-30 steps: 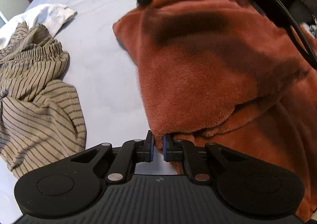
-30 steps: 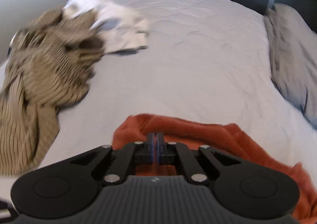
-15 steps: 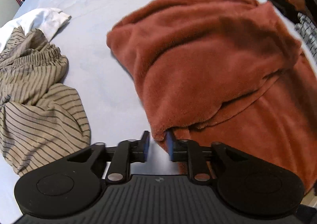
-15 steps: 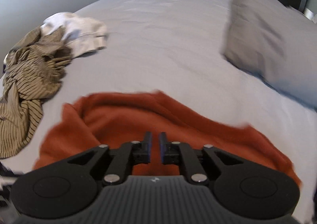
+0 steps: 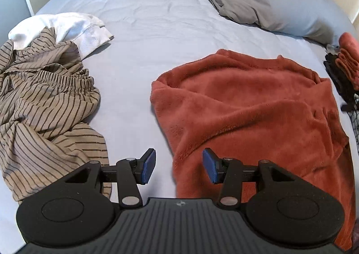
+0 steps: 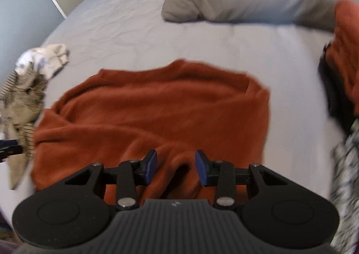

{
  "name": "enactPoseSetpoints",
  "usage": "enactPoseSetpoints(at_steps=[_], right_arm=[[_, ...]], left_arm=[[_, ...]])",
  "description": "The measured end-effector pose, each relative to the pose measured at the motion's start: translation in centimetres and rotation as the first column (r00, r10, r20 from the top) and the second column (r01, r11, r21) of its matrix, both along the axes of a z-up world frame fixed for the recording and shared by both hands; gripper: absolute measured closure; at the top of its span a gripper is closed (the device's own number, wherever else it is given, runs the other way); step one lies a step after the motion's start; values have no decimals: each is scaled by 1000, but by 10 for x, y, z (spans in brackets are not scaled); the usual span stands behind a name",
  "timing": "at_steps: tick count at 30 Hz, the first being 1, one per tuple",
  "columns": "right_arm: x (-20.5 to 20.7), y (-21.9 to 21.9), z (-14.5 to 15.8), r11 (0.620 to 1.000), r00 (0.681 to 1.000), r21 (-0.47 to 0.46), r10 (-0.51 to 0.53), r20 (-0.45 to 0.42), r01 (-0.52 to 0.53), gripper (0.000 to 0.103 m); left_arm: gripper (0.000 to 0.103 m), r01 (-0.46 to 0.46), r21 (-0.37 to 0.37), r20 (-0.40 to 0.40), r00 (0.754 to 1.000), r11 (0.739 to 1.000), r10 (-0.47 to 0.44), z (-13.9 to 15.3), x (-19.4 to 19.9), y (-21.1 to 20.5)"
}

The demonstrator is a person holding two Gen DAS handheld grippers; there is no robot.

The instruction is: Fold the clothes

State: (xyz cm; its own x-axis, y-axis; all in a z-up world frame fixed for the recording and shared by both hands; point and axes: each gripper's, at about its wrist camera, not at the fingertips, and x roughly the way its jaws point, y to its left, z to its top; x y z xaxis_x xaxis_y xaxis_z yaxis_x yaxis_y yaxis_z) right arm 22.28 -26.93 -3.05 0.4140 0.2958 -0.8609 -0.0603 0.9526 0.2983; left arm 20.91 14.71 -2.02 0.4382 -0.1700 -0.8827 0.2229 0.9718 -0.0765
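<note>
Rust fleece garment (image 5: 253,106) lies beneath both opening claws, ungripped.

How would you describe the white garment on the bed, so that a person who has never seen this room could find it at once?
Look at the bed covered with a pale grey sheet, then at the heap of clothes at its left side in the left wrist view. The white garment lies at the far end of that heap, partly under the striped tan garment. It is the only plain white piece; the fuzzy rust-orange garment lies apart, to the right.
</note>
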Motion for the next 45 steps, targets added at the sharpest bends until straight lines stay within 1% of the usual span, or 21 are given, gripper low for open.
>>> enactPoseSetpoints(at_steps=[3, 6, 8, 9, 10, 11, 16, 20, 22, 24, 26, 28, 30, 31, 32, 35, 39, 40, 41, 42, 45], right_arm=[[-3, 1, -16, 999, 998, 38, -19, -52, 20, 62], [3, 3, -32, 999, 997, 30, -42, -64, 44, 61], [9, 0, -41, 995, 995, 68, -69, -70, 74, 62], [11, -1, -44, 992, 994, 90, -79, -71, 85, 66], [13, -3, -44, 989, 995, 124, -77, -62, 84, 82], [14, -6, -42, 984, 996, 157, -75, -48, 82, 94], [6, -16, 8, 965, 992, 262, -34, 120, 2, 96], [-8, -37, 58, 945, 958, 315, -10, 286, -84, 96], [-13, -51, 75, 947, 940, 302, -3, 342, -107, 97], [-15, -59, 78, 965, 941, 235, 29, 337, -114, 97], [-12, -57, 64, 985, 960, 119, 93, 262, -128, 98], [-10, -48, 39, 989, 981, -50, 144, 130, -139, 103], [-11, -39, 14, 966, 985, -210, 166, 55, -151, 102], [-10, -38, 5, 959, 985, -233, 170, 21, -160, 102], [-10, -40, -1, 962, 988, -227, 155, -7, -153, 98], [-8, -52, -1, 989, 997, -129, 76, -6, -76, 97], [-1, -62, 6, 1000, 1000, 8, -4, 18, 4, 91], [1, -63, 5, 999, 1000, 34, -20, 19, 19, 78], [3, -63, 4, 998, 999, 58, -37, 18, 36, 56], [6, -63, 3, 995, 998, 79, -53, 16, 52, 54], [14, -64, -6, 989, 996, 117, -84, -30, 87, 58]], left_arm=[[59, -22, 22, -7, 1000, 1000, 22, -6, 4, -1], [59, -51, 25, -16, 999, 998, 51, -9, 6, 1], [59, -63, 19, -17, 998, 998, 63, -9, 5, 2], [59, -69, 20, -18, 997, 997, 69, -9, 6, 3], [59, -75, 19, -17, 997, 997, 76, -9, 6, 4], [59, -83, 17, -13, 996, 996, 83, -8, 7, 5], [59, -134, -17, -2, 991, 991, 134, -7, 13, 13], [58, -171, -34, -4, 985, 985, 171, -6, 16, 18], [58, -176, -30, -3, 984, 984, 176, -7, 16, 19], [58, -179, -20, -4, 984, 984, 179, -8, 16, 19], [58, -179, -11, -9, 984, 984, 179, -11, 17, 18], [58, -182, -7, -13, 983, 983, 182, -13, 18, 17], [58, -182, -3, -12, 983, 983, 182, -14, 20, 15], [58, -179, -4, -6, 984, 984, 178, -14, 21, 14], [58, -176, -10, 4, 984, 984, 176, -14, 24, 13], [53, -170, -24, 32, 985, 985, 170, -13, 32, 10], [53, -190, -40, 37, 981, 981, 191, -15, 51, 5], [53, -187, -46, 40, 981, 981, 189, -16, 55, 3], [53, -181, -48, 44, 982, 982, 183, -17, 60, 1], [53, -176, -44, 47, 983, 983, 178, -18, 64, -2], [53, -170, -32, 53, 984, 985, 171, -23, 76, -9]])
